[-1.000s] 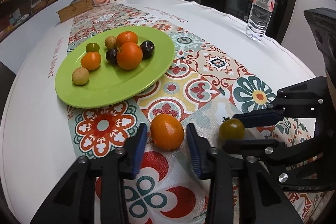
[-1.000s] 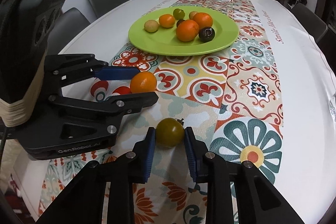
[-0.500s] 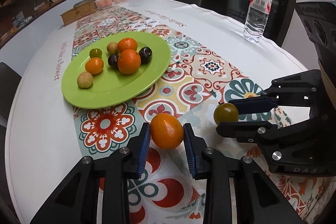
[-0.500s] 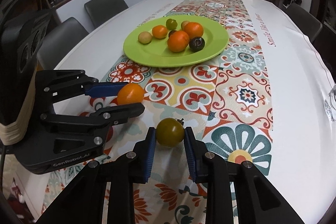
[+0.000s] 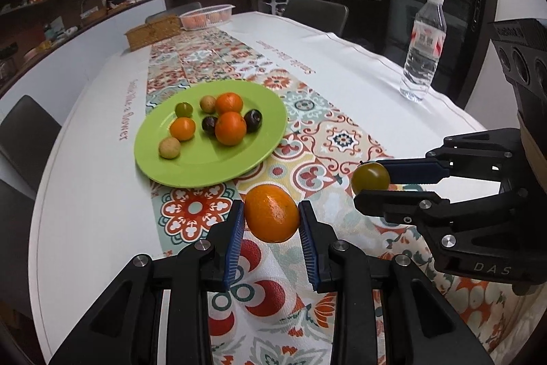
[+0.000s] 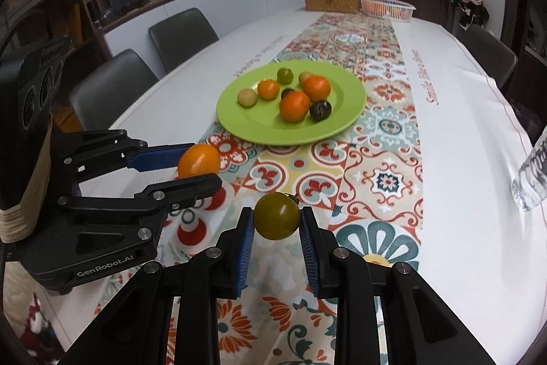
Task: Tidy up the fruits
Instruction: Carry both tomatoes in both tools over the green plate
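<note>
My left gripper (image 5: 271, 221) is shut on an orange (image 5: 271, 213), held clear of the patterned runner. Beside it on the right, my right gripper (image 5: 371, 183) is shut on a green tomato (image 5: 371, 177). In the right wrist view the green tomato (image 6: 277, 216) sits between the blue pads of the right gripper (image 6: 277, 221), and the left gripper (image 6: 200, 165) grips the orange (image 6: 199, 160) at the left. Ahead lies a green plate (image 5: 191, 166) (image 6: 246, 125) with several small fruits: oranges, dark plums, pale round ones and a green tomato.
A water bottle (image 5: 424, 47) stands at the table's right side. A wicker box (image 5: 154, 31) and a plastic basket (image 5: 207, 16) sit at the far end. Grey chairs (image 6: 181, 35) ring the round white table (image 5: 85, 166).
Both grippers have risen with their fruits off the runner. The plate now appears farther and lower in both views.
</note>
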Demonstrator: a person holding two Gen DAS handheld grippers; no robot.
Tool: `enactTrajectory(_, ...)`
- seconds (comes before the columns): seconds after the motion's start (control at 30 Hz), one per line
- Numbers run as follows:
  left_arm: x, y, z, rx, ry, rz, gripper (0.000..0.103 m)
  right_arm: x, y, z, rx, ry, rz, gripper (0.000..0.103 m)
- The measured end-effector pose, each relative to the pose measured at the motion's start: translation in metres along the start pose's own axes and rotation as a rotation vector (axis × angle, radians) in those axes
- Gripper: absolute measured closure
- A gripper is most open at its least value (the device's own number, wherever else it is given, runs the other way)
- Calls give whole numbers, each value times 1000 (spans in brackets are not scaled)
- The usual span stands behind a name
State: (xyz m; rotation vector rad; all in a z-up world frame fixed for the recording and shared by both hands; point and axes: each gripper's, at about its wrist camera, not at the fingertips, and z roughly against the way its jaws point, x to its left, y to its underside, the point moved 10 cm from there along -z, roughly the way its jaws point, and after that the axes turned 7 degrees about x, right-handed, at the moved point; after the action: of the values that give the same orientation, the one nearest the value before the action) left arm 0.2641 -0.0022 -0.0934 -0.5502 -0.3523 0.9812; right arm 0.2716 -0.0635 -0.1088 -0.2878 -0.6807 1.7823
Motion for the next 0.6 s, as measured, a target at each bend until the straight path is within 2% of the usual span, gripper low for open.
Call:
enactTrajectory(0.33,8,-14,27,-39,-48,56,72,4,-19,23,-72,-11,38,75)
enactTrajectory(0.6,20,-29,34,-65,-78,101,72,2,-43,25,-105,-20,67,75)
